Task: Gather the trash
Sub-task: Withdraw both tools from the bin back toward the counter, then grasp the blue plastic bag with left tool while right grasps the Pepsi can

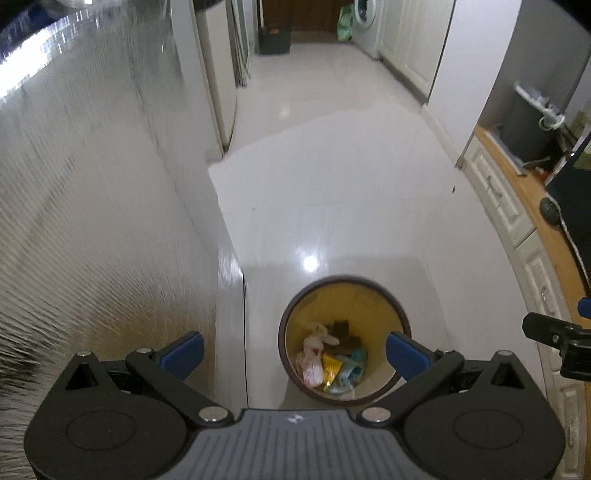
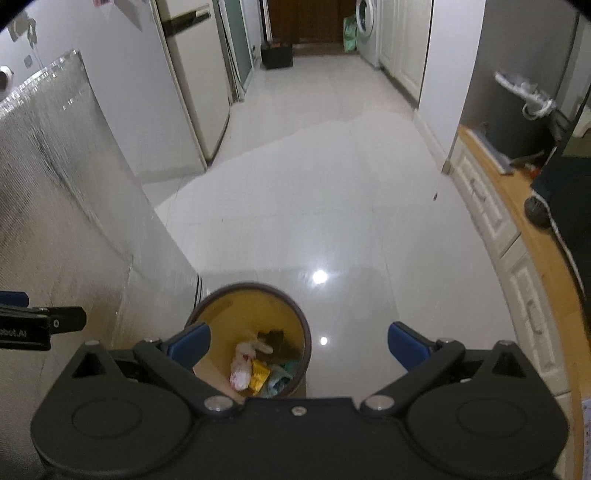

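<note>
Trash already in the bin — both grippers empty above it.

The trash (image 1: 325, 363), a crumpled white wrapper, a yellow packet and teal scraps, lies at the bottom of the round yellow-lined bin (image 1: 384, 295) on the floor (image 1: 332, 206). It looks light, soft and crushable — best pinched by a loose fold. In its own view, the left gripper (image 1: 295, 352) is spread wide with the bin at 6 o'clock; the right gripper (image 2: 299, 349), equally wide, sees it at 7.

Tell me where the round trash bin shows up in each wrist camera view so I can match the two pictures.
Left wrist view: trash bin sits low, right of centre, between the open blue fingertips.
Right wrist view: trash bin sits low, left of centre, partly behind the left blue fingertip.
Shared landmark: the washing machine at the hallway's far end.
</note>
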Demonstrator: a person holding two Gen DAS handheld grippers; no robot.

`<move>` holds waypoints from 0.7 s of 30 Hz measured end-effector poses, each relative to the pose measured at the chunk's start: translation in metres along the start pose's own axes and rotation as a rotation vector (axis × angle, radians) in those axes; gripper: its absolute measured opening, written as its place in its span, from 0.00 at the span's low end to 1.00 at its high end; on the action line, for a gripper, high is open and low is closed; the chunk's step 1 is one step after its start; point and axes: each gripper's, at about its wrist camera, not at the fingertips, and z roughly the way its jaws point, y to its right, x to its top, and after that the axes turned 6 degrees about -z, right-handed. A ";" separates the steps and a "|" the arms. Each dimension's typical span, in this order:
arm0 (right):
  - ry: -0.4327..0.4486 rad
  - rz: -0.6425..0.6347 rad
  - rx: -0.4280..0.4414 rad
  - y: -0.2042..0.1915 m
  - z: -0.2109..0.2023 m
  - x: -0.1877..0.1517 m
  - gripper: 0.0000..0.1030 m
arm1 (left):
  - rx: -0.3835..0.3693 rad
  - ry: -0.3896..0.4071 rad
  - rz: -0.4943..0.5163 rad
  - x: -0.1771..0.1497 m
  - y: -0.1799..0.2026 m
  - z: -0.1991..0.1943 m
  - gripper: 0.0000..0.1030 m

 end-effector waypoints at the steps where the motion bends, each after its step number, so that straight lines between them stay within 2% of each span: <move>1: 0.013 -0.002 -0.004 0.000 -0.005 0.001 1.00 | -0.002 0.013 0.005 0.001 0.001 -0.004 1.00; 21: 0.339 -0.030 -0.065 0.003 -0.108 0.020 1.00 | -0.071 0.318 0.019 0.004 0.013 -0.109 1.00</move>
